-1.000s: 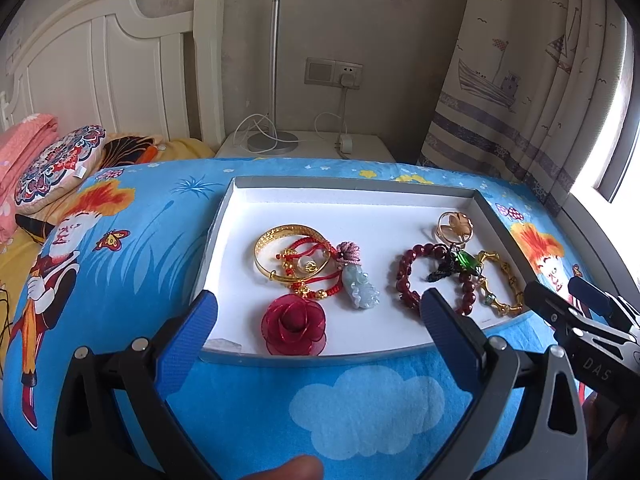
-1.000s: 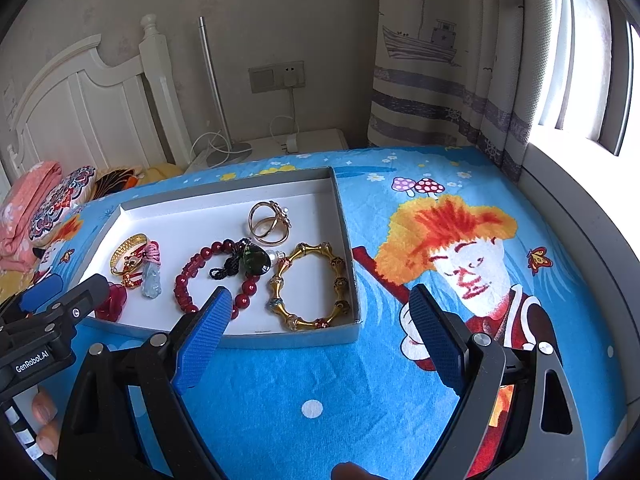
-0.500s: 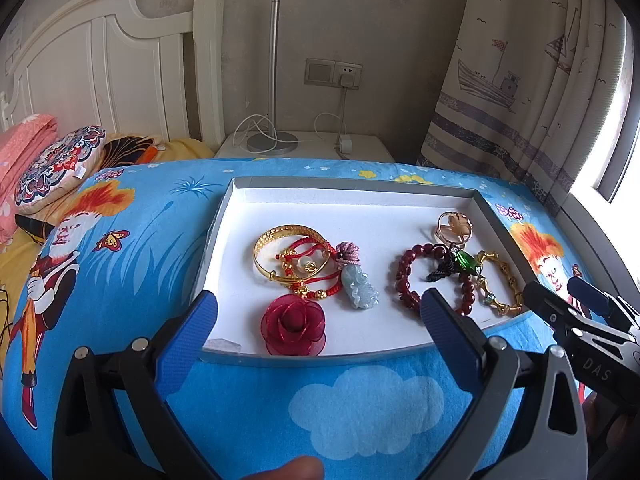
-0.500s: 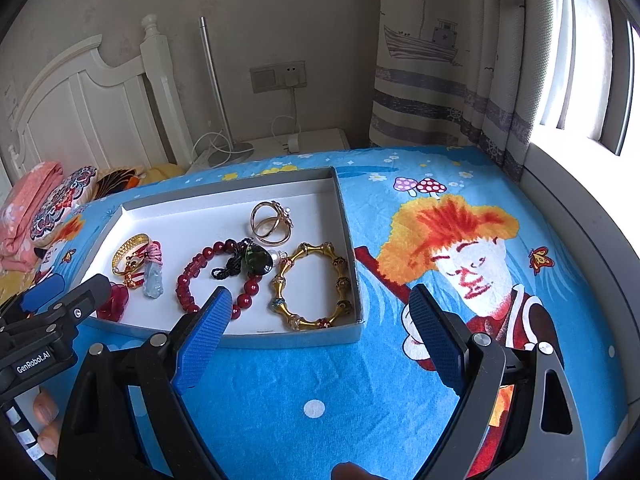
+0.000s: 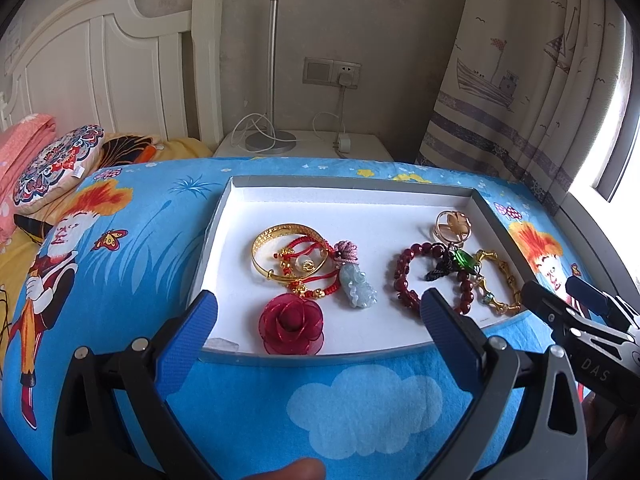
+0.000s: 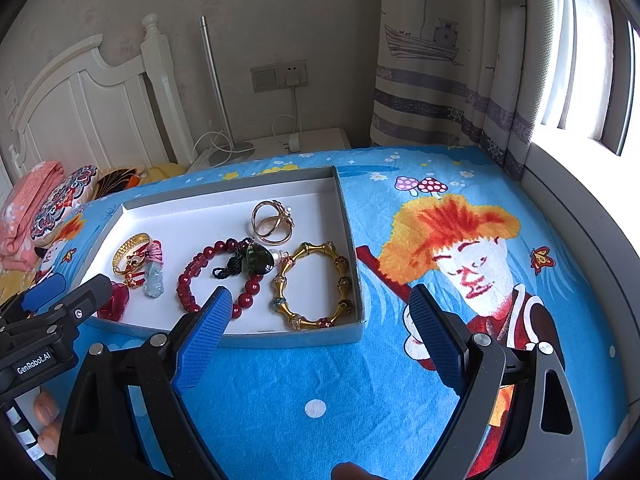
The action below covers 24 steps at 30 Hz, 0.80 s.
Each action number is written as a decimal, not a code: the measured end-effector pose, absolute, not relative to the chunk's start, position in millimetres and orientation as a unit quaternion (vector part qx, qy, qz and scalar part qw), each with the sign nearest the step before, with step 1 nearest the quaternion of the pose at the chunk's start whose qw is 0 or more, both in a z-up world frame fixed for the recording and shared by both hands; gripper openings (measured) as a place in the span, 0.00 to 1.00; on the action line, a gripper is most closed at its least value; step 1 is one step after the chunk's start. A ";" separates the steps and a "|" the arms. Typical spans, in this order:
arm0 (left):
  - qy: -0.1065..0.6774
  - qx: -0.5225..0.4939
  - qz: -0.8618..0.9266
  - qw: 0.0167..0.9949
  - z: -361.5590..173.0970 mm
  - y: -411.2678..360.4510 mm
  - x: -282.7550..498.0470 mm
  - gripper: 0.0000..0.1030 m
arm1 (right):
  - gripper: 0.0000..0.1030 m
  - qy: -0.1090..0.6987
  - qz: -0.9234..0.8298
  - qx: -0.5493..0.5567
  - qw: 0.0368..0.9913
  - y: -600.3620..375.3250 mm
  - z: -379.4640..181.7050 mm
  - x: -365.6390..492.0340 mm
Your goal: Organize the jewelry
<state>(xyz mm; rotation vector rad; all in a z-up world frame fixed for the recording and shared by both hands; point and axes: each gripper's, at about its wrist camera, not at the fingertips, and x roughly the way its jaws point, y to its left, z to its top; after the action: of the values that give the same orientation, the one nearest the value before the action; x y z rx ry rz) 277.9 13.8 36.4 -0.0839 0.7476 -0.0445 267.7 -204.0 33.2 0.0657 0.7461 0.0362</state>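
Nothing moved | left claw (image 5: pixel 318 322) spread wide, empty | right claw (image 6: pixel 320 312) likewise, both before tray (image 5: pixel 320 354)

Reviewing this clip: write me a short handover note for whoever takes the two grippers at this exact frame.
Left gripper: open, holding nothing, in front of the near wall of the tray.
Right gripper: open, holding nothing, over the blue bedspread at the tray's near right corner.
All jewelry lies in the tray: gold bangle tangled with red cord bracelets, pale jade pendant, red rose, dark red bead bracelet with a green stone pendant lying on it, gold ring, gold bamboo-link bracelet.
Done: nothing visibly sorted.
Left: probably untangle the clusters and separate the pieces.
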 end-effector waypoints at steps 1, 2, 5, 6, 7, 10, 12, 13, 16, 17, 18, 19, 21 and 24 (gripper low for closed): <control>0.365 -0.041 -0.022 0.930 36.7 14.4 277.8 0.95 | 0.82 0.365 0.018 0.032 0.930 -203.8 33.1 267.7; 0.365 -0.041 -0.022 0.930 36.6 14.4 277.9 0.95 | 0.82 0.364 0.018 0.033 0.931 -204.4 33.3 267.8; 0.365 -0.041 -0.022 0.930 36.8 13.1 277.4 0.95 | 0.82 0.365 0.018 0.032 0.930 -204.3 33.3 267.9; 0.365 -0.041 -0.023 0.930 36.7 13.1 277.5 0.95 | 0.82 0.365 0.018 0.032 0.930 -204.3 33.3 267.9; 0.365 -0.041 -0.023 0.930 36.5 13.2 277.7 0.95 | 0.82 0.365 0.018 0.032 0.930 -203.5 33.2 267.7; 0.366 -0.041 -0.024 0.929 35.9 10.1 277.1 0.95 | 0.82 0.365 0.018 0.032 0.930 -204.3 33.4 268.0; 0.368 -0.041 -0.025 0.929 35.3 8.7 277.4 0.95 | 0.82 0.365 0.018 0.033 0.930 -203.7 33.3 267.8; 0.369 -0.042 -0.026 0.928 34.6 9.0 277.8 0.95 | 0.82 0.365 0.018 0.032 0.930 -204.4 33.5 268.1; 0.372 -0.044 -0.026 0.927 32.6 10.8 279.0 0.95 | 0.82 0.365 0.018 0.032 0.930 -205.0 33.6 268.2; 0.371 -0.045 -0.030 0.927 32.2 11.0 278.4 0.95 | 0.82 0.365 0.018 0.032 0.930 -205.1 33.6 268.3; 0.369 -0.048 -0.034 0.928 31.9 11.4 277.2 0.95 | 0.82 0.365 0.018 0.032 0.930 -205.3 33.6 268.4; 0.370 -0.049 -0.033 0.927 31.3 11.4 276.6 0.95 | 0.82 0.365 0.018 0.032 0.930 -205.2 33.5 268.4; 0.373 -0.038 -0.031 0.927 29.8 8.9 276.6 0.95 | 0.82 0.365 0.019 0.031 0.930 -203.2 32.8 267.9; 0.377 -0.041 -0.033 0.925 28.8 10.2 278.0 0.95 | 0.82 0.366 0.018 0.031 0.930 -201.8 32.3 267.7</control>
<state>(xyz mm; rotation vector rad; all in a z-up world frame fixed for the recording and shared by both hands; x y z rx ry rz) 278.0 10.2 28.8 -0.0844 0.7732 -0.0673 267.7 -201.8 32.3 0.0631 0.7494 0.0371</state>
